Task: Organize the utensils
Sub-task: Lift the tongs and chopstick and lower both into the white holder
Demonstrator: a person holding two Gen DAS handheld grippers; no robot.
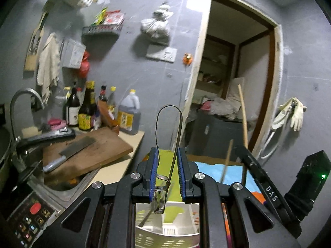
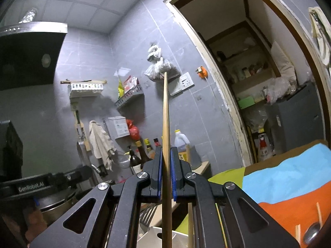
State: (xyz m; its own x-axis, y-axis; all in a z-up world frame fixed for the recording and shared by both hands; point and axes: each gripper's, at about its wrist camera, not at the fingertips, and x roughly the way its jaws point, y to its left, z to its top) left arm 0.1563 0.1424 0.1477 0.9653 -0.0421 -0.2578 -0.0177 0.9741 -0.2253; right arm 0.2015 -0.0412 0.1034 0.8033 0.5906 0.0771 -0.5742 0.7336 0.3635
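Observation:
My left gripper (image 1: 168,150) is shut on a metal utensil with a looped wire handle (image 1: 158,124); the loop rises above the blue pads. The utensil's lower end hangs over a white slotted basket (image 1: 165,238). My right gripper (image 2: 166,149) is shut on a long wooden chopstick (image 2: 165,111) that points upward. A second wooden stick (image 2: 188,152) stands just right of its fingers. The same basket (image 2: 182,240) lies beneath it. In the left wrist view, the right gripper's black body (image 1: 266,186) is at the right, with its chopstick (image 1: 242,107).
A table cloth in green, blue and orange (image 2: 289,177) lies to the right, with loose chopsticks (image 2: 319,212) and a spoon (image 2: 311,234) on it. To the left are a cutting board with a cleaver (image 1: 76,148), sauce bottles (image 1: 86,109), a faucet (image 1: 22,97) and a pot (image 2: 55,206). A doorway (image 1: 238,72) is ahead.

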